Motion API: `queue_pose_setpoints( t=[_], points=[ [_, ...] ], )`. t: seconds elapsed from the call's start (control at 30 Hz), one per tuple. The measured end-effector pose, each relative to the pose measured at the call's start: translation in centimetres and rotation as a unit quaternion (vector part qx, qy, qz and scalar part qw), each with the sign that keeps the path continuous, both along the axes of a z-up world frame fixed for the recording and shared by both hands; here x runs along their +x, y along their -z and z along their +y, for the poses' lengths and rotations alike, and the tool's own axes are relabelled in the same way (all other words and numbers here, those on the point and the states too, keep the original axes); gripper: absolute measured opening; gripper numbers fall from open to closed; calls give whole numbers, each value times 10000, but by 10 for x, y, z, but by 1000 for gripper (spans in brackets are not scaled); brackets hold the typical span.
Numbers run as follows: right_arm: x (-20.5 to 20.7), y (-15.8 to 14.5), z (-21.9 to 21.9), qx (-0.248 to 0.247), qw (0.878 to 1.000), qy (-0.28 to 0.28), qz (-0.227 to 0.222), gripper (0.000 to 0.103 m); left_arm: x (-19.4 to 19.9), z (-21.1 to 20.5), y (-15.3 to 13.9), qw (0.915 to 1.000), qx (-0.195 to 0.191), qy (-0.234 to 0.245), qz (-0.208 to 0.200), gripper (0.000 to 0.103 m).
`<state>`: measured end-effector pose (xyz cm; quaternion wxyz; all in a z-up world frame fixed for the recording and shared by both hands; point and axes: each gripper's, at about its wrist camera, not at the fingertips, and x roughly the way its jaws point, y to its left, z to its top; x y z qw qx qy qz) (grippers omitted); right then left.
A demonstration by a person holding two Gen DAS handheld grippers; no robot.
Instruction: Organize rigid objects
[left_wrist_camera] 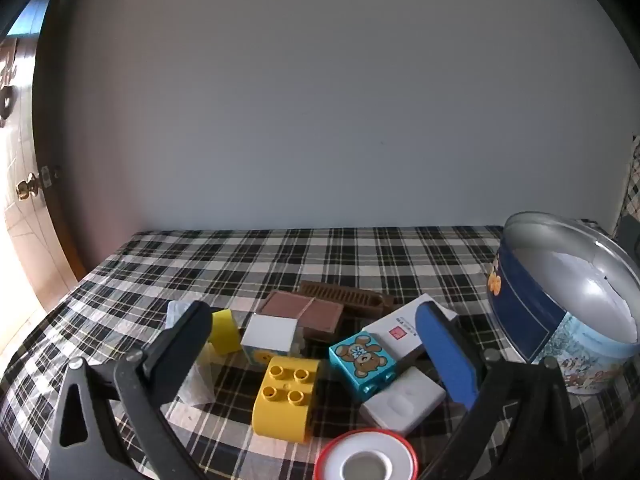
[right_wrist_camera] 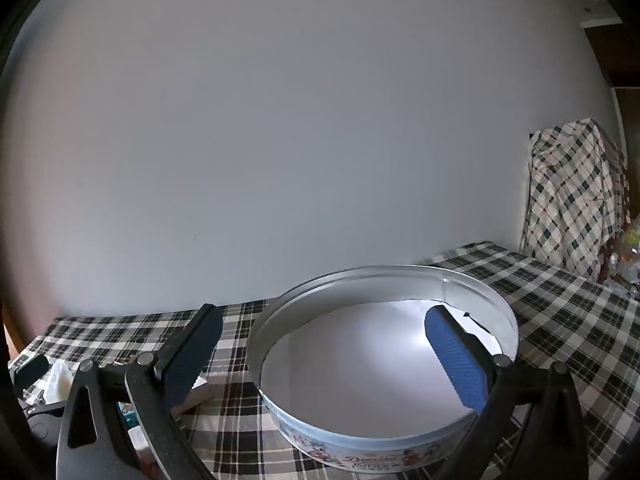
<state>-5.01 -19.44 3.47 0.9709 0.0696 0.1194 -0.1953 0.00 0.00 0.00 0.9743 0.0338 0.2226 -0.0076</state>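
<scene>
In the left wrist view, a pile of small objects lies on the plaid tablecloth [left_wrist_camera: 280, 252]: a yellow studded brick [left_wrist_camera: 286, 394], a teal bear brick [left_wrist_camera: 362, 360], a white cube [left_wrist_camera: 270, 336], a small yellow block [left_wrist_camera: 224, 330], a brown flat box [left_wrist_camera: 306, 312], a brown comb-like piece [left_wrist_camera: 344, 296], a white box [left_wrist_camera: 404, 330], a white case [left_wrist_camera: 402, 402] and a red-rimmed tape roll [left_wrist_camera: 366, 460]. My left gripper [left_wrist_camera: 316, 344] is open above the pile, holding nothing. My right gripper [right_wrist_camera: 324, 344] is open and empty over the round cookie tin [right_wrist_camera: 384, 360], which looks empty.
The tin also shows at the right of the left wrist view [left_wrist_camera: 568, 304]. A plain wall stands behind the table. A door with a brass knob [left_wrist_camera: 26, 188] is at far left. A plaid-covered object [right_wrist_camera: 572, 200] stands at the right table end. Crumpled white plastic [right_wrist_camera: 58, 378] lies at left.
</scene>
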Motion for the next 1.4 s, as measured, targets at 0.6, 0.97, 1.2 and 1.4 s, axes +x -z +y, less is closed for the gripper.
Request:
queue_pose_setpoints(
  t=[0.6, 0.97, 1.2, 1.4],
  points=[
    [-4, -6, 6, -97, 9999, -35, -19, 102, -4, -4, 4, 9999, -7, 116, 16, 103],
    [-4, -6, 8, -151, 9999, -75, -3, 102, -3, 0, 3, 9999, -90, 97, 47, 103],
    [-4, -6, 9, -142, 9999, -90, 3, 102, -3, 0, 2, 9999, -103, 83, 59, 103],
    [-2, -5, 9, -151, 9998, -101, 9, 102, -3, 0, 3, 9999, -126, 70, 80, 103]
  ],
)
